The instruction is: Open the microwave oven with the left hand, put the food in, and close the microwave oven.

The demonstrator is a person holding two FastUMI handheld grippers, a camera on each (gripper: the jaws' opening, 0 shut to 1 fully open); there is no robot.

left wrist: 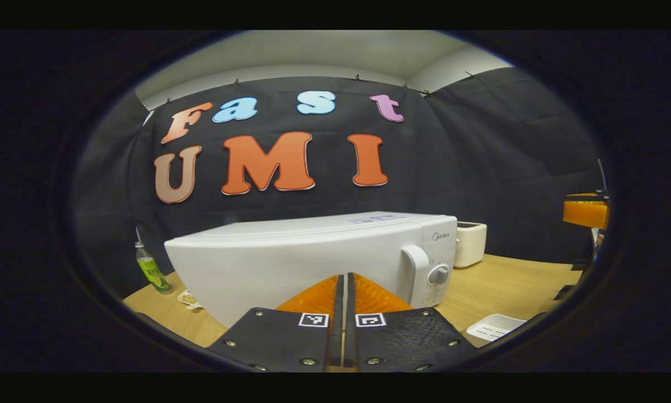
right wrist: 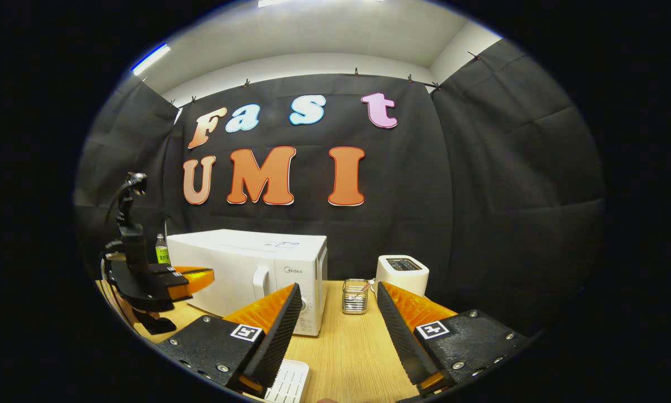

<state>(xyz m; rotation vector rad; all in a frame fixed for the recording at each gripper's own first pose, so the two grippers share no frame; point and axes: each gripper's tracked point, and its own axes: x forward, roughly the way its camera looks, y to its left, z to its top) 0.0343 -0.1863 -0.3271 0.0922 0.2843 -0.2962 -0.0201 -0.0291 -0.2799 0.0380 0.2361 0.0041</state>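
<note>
In the left gripper view, our left gripper (left wrist: 345, 291) sits closest, its 2 fingers pressed together with only a thin slit between them and nothing caught there, so it is clenched on air. Just past its tips stands the white microwave oven (left wrist: 313, 252) on the wooden counter (left wrist: 503, 285), door closed, with its handle (left wrist: 416, 266) and round knob (left wrist: 439, 274) toward the right end of the front. A white slotted tray (left wrist: 494, 326) lies near us at the lower right. To the left of the oven we see a small dish (left wrist: 189, 299) and, farther back, a green bottle (left wrist: 151, 268). Behind the oven's right end stands a white toaster (left wrist: 470, 243).

In the right gripper view, our right gripper (right wrist: 338, 313) is released, its 2 fingers spread wide with bare counter (right wrist: 346, 358) between them. The slotted tray (right wrist: 290, 383) lies below its left finger. Farther on, between the fingers, a small clear glass holder (right wrist: 355, 296) stands just beside the microwave oven (right wrist: 251, 268), and the toaster (right wrist: 402, 274) sits behind it. At the left the left gripper (right wrist: 192, 278) hovers in front of the oven door, apart from the handle. We cannot make out the food in either view.
</note>
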